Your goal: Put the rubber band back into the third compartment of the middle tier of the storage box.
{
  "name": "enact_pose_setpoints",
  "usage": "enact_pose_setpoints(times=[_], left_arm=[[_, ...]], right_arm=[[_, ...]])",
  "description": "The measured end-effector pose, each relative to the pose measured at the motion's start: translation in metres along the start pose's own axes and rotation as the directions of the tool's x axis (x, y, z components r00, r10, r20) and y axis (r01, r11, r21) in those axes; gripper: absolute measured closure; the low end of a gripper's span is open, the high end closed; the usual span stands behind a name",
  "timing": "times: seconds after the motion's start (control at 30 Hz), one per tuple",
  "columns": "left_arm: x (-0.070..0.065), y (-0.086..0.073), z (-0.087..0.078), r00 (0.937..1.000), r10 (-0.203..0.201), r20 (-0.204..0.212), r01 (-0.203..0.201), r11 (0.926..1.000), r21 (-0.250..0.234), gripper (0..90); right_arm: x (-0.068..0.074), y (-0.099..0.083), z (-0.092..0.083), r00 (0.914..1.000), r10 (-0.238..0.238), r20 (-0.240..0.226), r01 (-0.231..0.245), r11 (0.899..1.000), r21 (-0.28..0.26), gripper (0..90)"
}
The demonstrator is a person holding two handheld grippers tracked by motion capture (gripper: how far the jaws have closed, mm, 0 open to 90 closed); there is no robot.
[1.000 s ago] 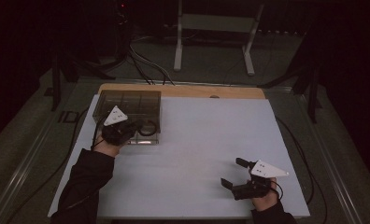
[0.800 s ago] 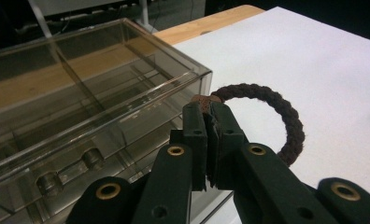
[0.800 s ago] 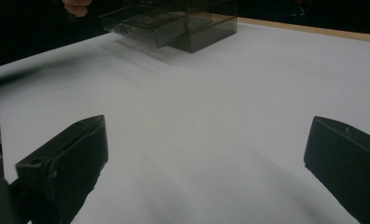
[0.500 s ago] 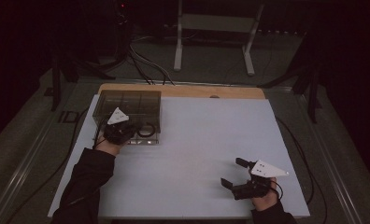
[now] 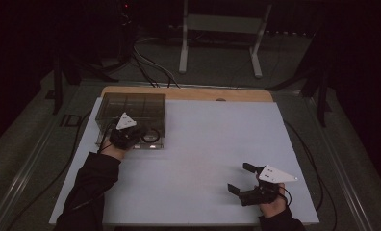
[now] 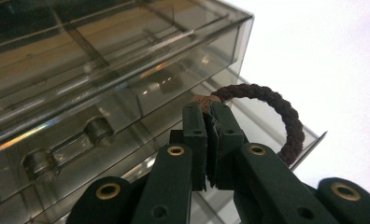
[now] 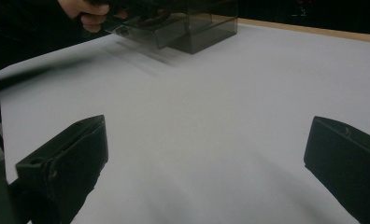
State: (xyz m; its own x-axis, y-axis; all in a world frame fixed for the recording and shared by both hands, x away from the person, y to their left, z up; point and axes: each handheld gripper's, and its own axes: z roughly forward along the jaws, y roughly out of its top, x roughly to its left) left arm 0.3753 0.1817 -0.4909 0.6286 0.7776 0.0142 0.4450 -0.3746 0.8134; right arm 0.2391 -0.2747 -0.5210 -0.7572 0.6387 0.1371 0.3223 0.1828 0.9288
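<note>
Left gripper [image 6: 210,122]: clamped on the hair tie [image 6: 272,112] at its tan joint, jaws nearly together, poised over the open drawer [image 6: 248,126] of the box [image 5: 131,108].
Right gripper [image 5: 243,177]: jaws spread wide, nothing between them, resting low at the near right of the table [image 5: 208,144], well apart from the box.
Hair tie: dark braided loop, hanging free to one side of the left jaws, above the drawer's front corner; whether it touches the drawer floor cannot be told.
Box: clear smoky plastic, ribbed lid, at the far left of the table, drawer pulled out toward the person.
Handling: probably very light, soft and floppy, not fragile; likely to sag and swing from a single pinch.
Best hold: at the joint, or anywhere on the braid with a firm pinch across the cord.
Risk: loop may catch on the drawer rim when let go.
</note>
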Motion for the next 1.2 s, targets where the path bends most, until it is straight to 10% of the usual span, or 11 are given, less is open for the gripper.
enact_pose_setpoints(times=[1.2], left_arm=[[-0.008, 0.009, 0.014, 0.9931, 0.116, -0.014, -0.113, 0.9841, 0.136, 87.0]], right_arm=[[-0.001, 0.0, 0.001, 1.0, 0.008, -0.001, -0.008, 1.0, 0.003, 0.0]])
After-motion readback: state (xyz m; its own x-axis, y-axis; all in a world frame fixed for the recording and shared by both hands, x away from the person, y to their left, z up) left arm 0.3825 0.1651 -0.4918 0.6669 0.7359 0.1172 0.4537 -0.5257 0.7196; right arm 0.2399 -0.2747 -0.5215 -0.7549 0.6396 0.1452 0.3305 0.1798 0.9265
